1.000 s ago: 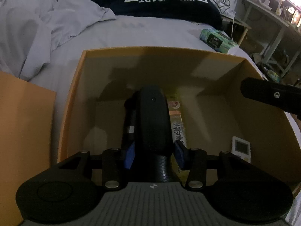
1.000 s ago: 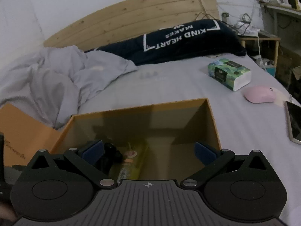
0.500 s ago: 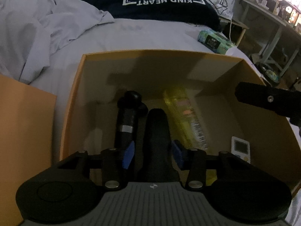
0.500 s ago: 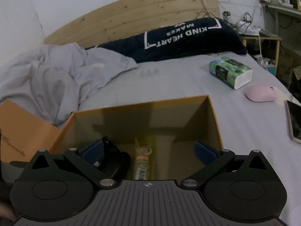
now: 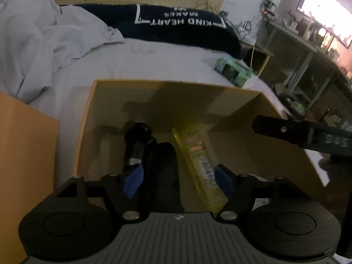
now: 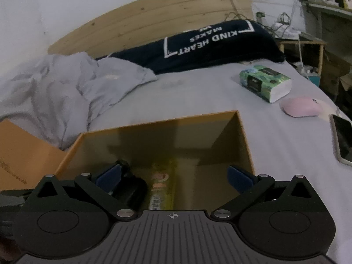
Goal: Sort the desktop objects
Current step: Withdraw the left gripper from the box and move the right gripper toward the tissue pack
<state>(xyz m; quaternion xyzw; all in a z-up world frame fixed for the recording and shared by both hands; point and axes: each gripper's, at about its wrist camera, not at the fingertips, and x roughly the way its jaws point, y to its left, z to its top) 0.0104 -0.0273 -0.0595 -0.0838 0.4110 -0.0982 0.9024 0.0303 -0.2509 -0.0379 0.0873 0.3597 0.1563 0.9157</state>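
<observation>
Left gripper (image 5: 178, 181) fingers opening above the orange box (image 5: 176, 85).
Right gripper (image 6: 173, 175) fingers spread, empty; pillow (image 6: 211, 41) at 12 o'clock reads "KIND HEART MAKES".

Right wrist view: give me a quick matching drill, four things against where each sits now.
Things:
1. pink mouse
2. yellow tube
3. tissue pack
4. phone

Places:
A. inside the orange box
B. at the picture's right edge
C. on the bed, between tissue pack and phone
D. on the bed, nearest the dark pillow

Pairs: 1-C, 2-A, 3-D, 4-B
</observation>
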